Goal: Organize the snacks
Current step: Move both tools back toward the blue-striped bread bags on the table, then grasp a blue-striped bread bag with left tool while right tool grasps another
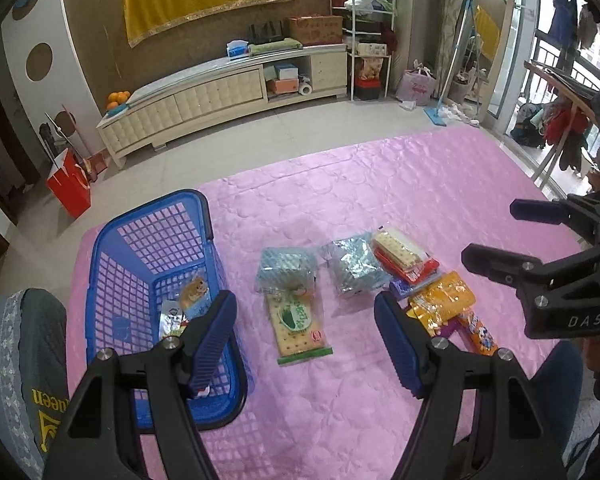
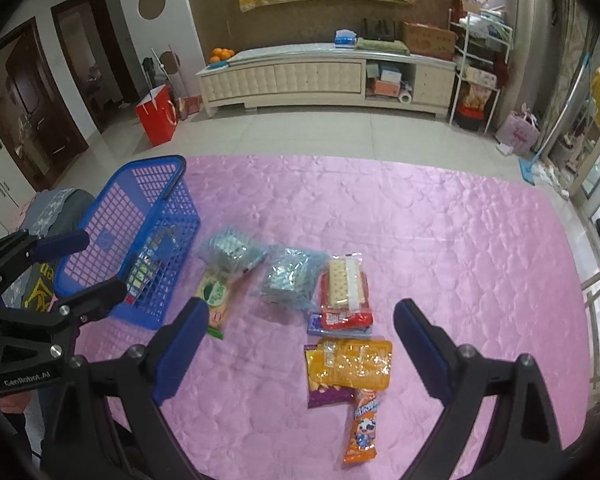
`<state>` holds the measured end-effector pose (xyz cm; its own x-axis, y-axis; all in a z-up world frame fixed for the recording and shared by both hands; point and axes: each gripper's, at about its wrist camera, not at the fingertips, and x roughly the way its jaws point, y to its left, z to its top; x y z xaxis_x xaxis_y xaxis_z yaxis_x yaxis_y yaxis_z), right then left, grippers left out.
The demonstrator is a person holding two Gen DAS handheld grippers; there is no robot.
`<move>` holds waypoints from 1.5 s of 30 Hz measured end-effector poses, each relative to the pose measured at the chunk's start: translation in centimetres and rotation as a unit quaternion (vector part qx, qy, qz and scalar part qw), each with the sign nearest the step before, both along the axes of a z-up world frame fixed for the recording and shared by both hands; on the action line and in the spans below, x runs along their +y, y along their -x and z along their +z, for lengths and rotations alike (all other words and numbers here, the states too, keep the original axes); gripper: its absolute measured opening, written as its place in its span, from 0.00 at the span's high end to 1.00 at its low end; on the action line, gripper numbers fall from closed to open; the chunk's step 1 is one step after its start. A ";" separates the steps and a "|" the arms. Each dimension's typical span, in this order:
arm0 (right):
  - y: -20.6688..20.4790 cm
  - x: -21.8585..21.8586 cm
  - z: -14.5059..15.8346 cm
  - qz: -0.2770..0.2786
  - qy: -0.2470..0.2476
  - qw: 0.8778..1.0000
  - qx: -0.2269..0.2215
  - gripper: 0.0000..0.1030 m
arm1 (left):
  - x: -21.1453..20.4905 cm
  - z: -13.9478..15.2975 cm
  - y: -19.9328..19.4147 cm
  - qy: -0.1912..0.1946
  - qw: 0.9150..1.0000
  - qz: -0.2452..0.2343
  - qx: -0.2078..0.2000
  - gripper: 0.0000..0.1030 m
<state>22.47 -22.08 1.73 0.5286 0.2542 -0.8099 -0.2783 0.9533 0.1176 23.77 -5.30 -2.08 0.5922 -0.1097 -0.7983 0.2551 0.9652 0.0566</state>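
Blue-padded, the left claw (image 1: 305, 332) and right claw (image 2: 300, 354) both gape wide and empty above the pink quilt (image 2: 440, 240). Beyond them, snack packets (image 2: 348, 364) lie spread for picking, beside the partly filled blue basket (image 1: 112, 272).

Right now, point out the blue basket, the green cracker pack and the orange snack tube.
blue basket (image 2: 100, 204): right wrist view, far wall.
green cracker pack (image 1: 298, 328): left wrist view, middle.
orange snack tube (image 2: 362, 426): right wrist view, middle.

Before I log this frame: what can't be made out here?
- Contents of the blue basket: left wrist view, partly behind the left gripper finger; right wrist view, screened by the mesh wall.
- Purple packet: right wrist view, mostly under the yellow packet.
- Packet print: both views, too small.
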 end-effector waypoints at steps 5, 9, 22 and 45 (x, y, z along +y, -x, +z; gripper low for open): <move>-2.1 -0.2 -1.5 0.004 -0.005 1.000 0.020 0.08 | -0.5 -0.9 -2.7 0.001 1.000 0.002 0.022 0.33; -4.1 -0.3 -3.0 0.005 -0.022 0.998 0.050 0.17 | -1.1 -2.3 -5.5 -0.014 0.999 -0.008 0.051 0.36; -9.6 -0.1 -8.8 -0.018 -0.069 0.985 0.155 0.28 | -2.2 -8.3 -12.9 -0.057 0.982 -0.040 0.177 0.49; -13.1 0.2 -12.1 -0.022 -0.042 0.977 0.207 0.33 | -3.8 -16.1 -18.7 -0.128 0.958 -0.074 0.245 0.45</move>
